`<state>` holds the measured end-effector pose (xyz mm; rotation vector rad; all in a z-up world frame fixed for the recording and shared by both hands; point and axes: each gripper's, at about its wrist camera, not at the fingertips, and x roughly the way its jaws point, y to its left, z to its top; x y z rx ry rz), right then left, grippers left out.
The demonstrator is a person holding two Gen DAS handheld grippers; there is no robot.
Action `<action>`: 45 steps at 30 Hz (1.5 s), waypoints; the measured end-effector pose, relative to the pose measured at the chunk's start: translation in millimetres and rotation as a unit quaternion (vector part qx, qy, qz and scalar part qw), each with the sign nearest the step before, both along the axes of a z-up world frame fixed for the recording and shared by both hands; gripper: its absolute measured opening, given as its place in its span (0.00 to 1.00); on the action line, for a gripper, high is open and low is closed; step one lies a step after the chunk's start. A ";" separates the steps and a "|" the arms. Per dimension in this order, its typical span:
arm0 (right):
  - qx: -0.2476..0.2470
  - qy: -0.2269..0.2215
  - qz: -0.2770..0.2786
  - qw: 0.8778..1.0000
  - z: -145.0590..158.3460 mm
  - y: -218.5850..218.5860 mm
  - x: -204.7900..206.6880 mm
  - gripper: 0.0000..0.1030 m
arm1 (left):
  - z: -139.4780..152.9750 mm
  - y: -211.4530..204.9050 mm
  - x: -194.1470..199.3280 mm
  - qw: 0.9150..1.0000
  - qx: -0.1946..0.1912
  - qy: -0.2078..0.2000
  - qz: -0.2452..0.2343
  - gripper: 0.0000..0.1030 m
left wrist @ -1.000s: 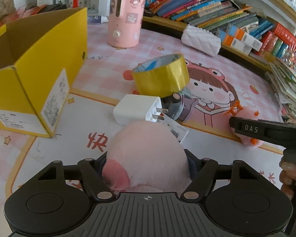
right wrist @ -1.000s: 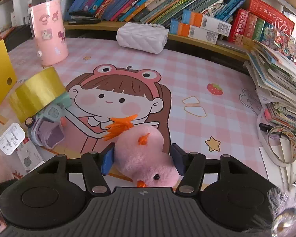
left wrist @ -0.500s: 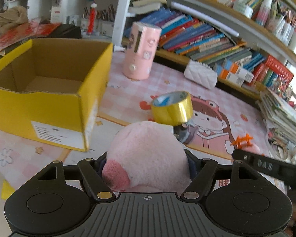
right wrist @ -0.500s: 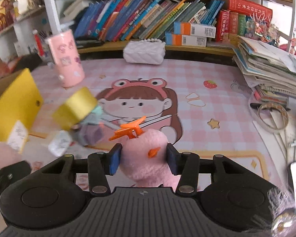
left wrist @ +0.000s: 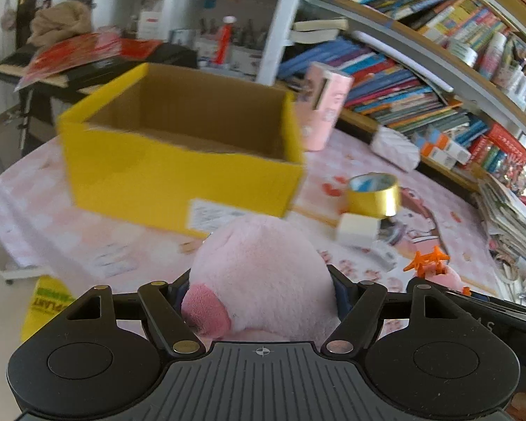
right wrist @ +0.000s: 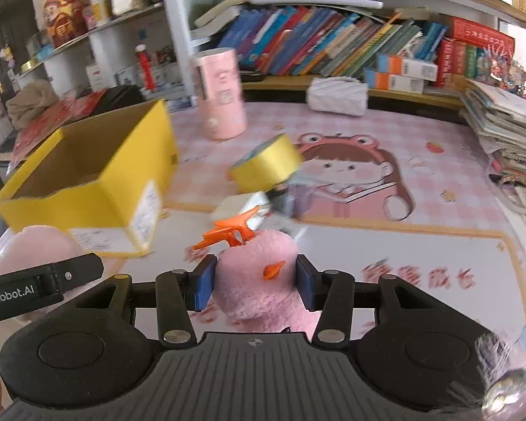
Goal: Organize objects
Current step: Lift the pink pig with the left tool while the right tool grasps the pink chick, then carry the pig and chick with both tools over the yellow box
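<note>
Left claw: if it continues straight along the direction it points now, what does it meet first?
Probably the yellow box. The left claw, shut on a pink plush toy, points at the box's near wall, with only bare tablecloth between. Depth is uncertain.

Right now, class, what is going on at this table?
A person is tidying with two hand-held tongs. The left tongs grip a round pink plush; the right tongs, which have just been closing, clamp a pink plush with orange feet. Both are off the table, near the open yellow box.
</note>
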<state>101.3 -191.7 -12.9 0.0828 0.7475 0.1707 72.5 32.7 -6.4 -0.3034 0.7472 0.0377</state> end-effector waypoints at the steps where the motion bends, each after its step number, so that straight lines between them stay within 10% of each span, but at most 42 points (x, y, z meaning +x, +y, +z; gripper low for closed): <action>1: 0.000 0.002 0.002 1.000 0.3 8.2 -4.7 0.44 | 0.2 7.5 -5.1 1.000 -0.001 0.001 0.003 0.72; 23: 0.013 0.021 0.019 1.000 -13.6 131.8 -90.6 0.44 | -1.2 118.3 -84.9 1.000 0.012 0.001 0.008 0.72; 45: 0.000 0.010 0.029 1.000 -3.5 162.5 -95.0 0.44 | 5.0 147.3 -91.0 1.000 0.000 -0.024 0.018 0.72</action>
